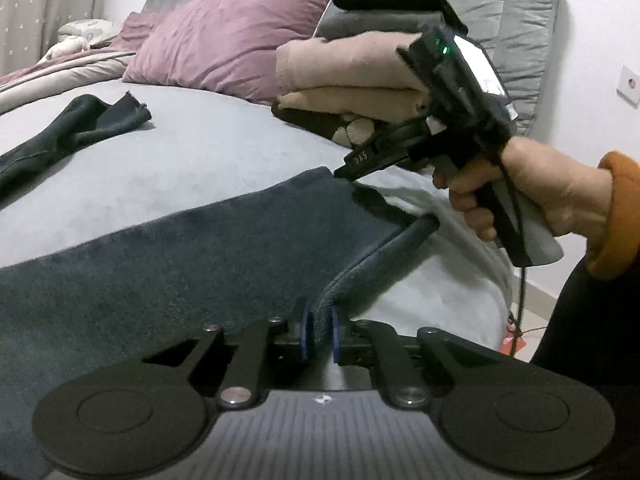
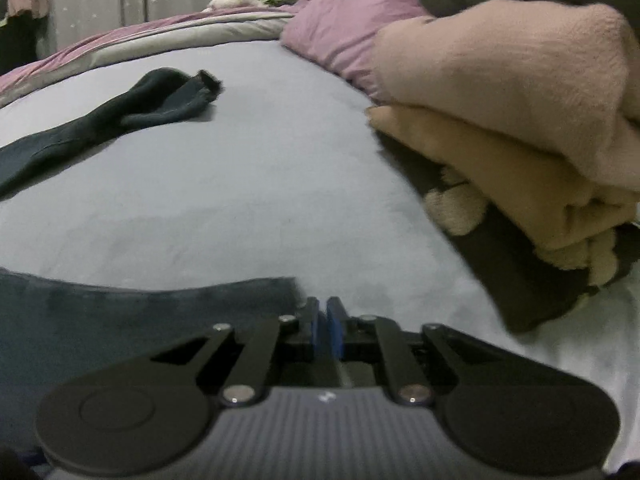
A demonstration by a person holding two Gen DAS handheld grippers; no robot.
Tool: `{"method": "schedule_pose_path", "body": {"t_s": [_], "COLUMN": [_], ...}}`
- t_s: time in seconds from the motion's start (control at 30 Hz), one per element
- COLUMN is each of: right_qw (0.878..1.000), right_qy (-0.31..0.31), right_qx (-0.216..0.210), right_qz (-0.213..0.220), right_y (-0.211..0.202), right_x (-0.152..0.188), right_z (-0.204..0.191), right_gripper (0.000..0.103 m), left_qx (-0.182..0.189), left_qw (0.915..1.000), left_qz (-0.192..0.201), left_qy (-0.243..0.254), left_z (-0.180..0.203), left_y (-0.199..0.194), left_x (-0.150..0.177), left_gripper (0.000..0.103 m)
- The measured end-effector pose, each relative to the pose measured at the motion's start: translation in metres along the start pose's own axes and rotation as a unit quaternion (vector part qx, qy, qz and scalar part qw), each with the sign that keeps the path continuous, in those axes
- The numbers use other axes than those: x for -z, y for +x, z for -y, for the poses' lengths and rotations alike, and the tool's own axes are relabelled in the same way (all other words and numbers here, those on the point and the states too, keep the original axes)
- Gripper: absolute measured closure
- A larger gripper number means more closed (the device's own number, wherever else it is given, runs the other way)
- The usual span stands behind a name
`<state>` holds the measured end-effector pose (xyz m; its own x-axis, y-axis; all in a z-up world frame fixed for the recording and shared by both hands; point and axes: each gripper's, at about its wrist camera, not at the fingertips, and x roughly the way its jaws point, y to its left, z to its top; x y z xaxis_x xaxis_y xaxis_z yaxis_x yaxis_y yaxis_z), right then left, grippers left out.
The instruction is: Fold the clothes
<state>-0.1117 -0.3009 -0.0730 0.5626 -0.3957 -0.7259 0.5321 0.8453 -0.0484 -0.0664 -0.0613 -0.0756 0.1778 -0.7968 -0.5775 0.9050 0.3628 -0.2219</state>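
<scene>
While only the left wrist view shows the right hand-held gripper (image 1: 340, 172), both show the dark garment (image 1: 180, 256).

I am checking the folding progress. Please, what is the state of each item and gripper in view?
left gripper: shut on dark blue garment
right gripper: shut; any cloth between its pads cannot be told
dark blue garment: spread on bed, one edge lifted
black garment: crumpled, unfolded
beige clothes: folded, stacked

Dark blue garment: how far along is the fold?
Done: a folded stack sits by the purple pillow. In hand: left tongs pinch the dark blue garment edge; right tongs at its far corner. Left: finishing this fold and the black garment.
</scene>
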Motion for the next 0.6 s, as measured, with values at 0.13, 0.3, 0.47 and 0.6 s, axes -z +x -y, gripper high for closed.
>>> {"method": "schedule_pose_path", "body": {"t_s": [0.13,0.3,0.47,0.6], "right_qw": [0.999,0.998,0.995,0.992], "right_qy": [0.026,0.003,-0.034,-0.054], "right_qx": [-0.02,-0.053,-0.087,-0.111], "right_qz": [0.016,0.027,0.025,0.018], "right_y": [-0.011,-0.021,-0.022,-0.023], "right_x": [-0.006,-0.012,-0.016,-0.017], "right_z": [0.008,-0.012,-0.046,-0.074], "right_gripper": [0.071,0.064,0.059,0.055], "left_qx": [0.008,-0.037,-0.103,-0.159], "left_qw": [0.9999,0.9986,0.9925,0.9845], "left_qz": [0.009,0.028,0.04,0.04], "left_qy": [-0.002,-0.025,-0.052,-0.061], "left_z": [-0.006,-0.029,-0.057,-0.075], "left_y": [-0.016,-0.036,-0.053,-0.065], "left_x": [-0.004,-0.004,0.0,0.006], "left_gripper": [0.083,0.079,0.071,0.065]}}
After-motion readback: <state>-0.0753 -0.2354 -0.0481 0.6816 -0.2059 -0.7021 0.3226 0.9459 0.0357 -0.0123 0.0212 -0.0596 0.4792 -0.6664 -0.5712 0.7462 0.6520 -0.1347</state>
